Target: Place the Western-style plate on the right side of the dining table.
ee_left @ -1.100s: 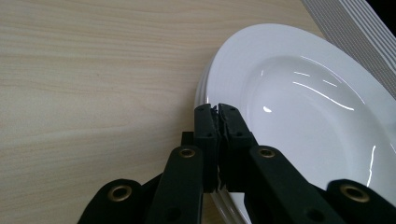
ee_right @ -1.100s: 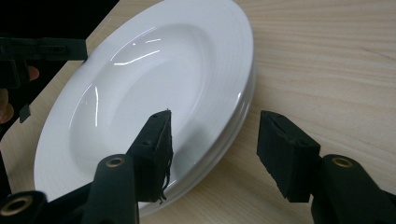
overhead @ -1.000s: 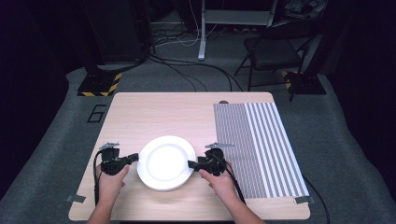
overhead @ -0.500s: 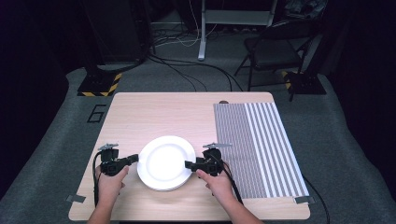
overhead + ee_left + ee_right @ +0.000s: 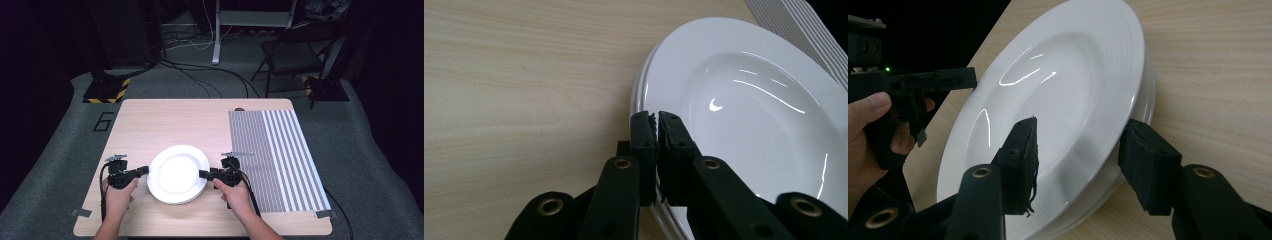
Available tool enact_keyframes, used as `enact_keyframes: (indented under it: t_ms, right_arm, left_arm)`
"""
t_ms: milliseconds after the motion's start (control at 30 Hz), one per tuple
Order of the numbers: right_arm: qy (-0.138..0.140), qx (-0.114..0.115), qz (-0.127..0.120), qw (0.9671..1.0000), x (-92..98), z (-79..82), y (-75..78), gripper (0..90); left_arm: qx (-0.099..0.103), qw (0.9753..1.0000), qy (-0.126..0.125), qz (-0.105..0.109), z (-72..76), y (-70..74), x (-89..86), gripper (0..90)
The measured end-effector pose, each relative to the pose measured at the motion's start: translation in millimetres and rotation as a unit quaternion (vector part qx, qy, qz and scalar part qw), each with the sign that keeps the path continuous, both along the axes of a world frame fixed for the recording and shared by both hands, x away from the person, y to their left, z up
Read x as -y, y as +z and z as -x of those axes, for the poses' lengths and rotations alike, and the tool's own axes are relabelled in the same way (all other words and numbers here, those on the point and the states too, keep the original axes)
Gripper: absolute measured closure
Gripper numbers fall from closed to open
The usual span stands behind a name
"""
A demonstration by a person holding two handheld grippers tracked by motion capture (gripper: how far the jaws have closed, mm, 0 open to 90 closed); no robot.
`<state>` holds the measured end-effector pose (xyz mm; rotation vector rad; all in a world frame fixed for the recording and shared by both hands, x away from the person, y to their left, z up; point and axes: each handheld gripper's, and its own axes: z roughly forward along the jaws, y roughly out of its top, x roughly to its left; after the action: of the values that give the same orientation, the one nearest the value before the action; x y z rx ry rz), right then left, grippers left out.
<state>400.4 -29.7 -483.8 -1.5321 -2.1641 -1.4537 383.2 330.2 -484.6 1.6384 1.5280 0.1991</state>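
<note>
The stack of round white glazed plates [image 5: 178, 174] lies on the pale wood-grain counter [image 5: 175, 120], near its front edge and left of the grey-and-white striped mat [image 5: 280, 155]. Compared with one second ago, the right tool [image 5: 203, 174] has advanced leftward from beside the mat until its tip reaches the right rim of the stack; the stack itself has not shifted. The left tool [image 5: 145, 170] holds the same station at the left rim as before. In the right gripper view the right tool [image 5: 1078, 160] is released, its jaws spread wide with one pad over the top plate's sloping rim and the other outside the edge at counter level, so the rim sits between them but is not yet pinched. In the left gripper view the left tool [image 5: 657, 120] is clenched, its jaws together at the rim of the stack [image 5: 744, 115]; the angle is too shallow to confirm whether a rim is caught between them, though nothing appears to be held. Judgement: the approach on the right side is finished and the grasp is the step now due. The rim edges are close together, so the lower pad could catch a second plate. Glazed ware is slippery; a shallow bite may slide off on lifting.
</note>
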Motion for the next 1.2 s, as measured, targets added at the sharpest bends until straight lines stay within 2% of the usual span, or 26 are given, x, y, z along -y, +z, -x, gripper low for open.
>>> enact_keyframes:
  t_ms: [233,433,500,600,667,800,967,1067,1200]
  right_arm:
    - [-0.001,-0.003,0.0,1.0,-0.4,-0.9,-2.0,53.4]
    - [0.002,-0.009,-0.014,0.9999,0.7,-2.2,-1.7,53.7]
    - [0.003,-0.009,-0.006,0.9999,0.1,-2.5,-2.8,54.1]
    - [0.003,-0.014,-0.014,0.9998,0.5,-2.6,-3.1,55.3]
    - [0.006,-0.01,-0.016,0.9998,1.0,-2.7,-2.6,56.4]
    - [0.002,-0.02,-0.012,0.9997,1.5,-4.5,-5.6,61.0]
    - [0.004,-0.025,-0.029,0.9993,5.7,-7.2,-9.1,66.7]
    - [0.002,-0.051,-0.054,0.9972,8.9,-10.6,-12.0,68.4]
    - [0.003,-0.069,-0.07,0.9951,11.7,-13.5,-16.2,70.8]
  left_arm:
    - [0.002,1.0,-0.001,0.001,0.2,-0.7,-0.7,86.1]
    - [0.002,1.0,-0.002,0.005,0.2,-1.6,-1.9,86.1]
    - [0.001,1.0,0.0,0.009,0.2,-1.6,-2.3,86.2]
    - [0.0,1.0,0.0,0.007,0.4,-2.1,-2.4,86.0]
    - [0.004,0.9999,0.003,0.009,0.3,-2.9,-2.1,86.0]
    - [0.002,0.9999,0.002,0.013,0.5,-2.2,-2.7,86.0]
    - [0.003,0.9999,0.001,0.013,0.6,-2.3,-2.7,85.9]
    - [0.004,0.9999,0.002,0.015,0.9,-2.7,-2.8,85.7]
    - [0.004,0.9998,0.003,0.017,1.2,-2.7,-2.9,85.4]
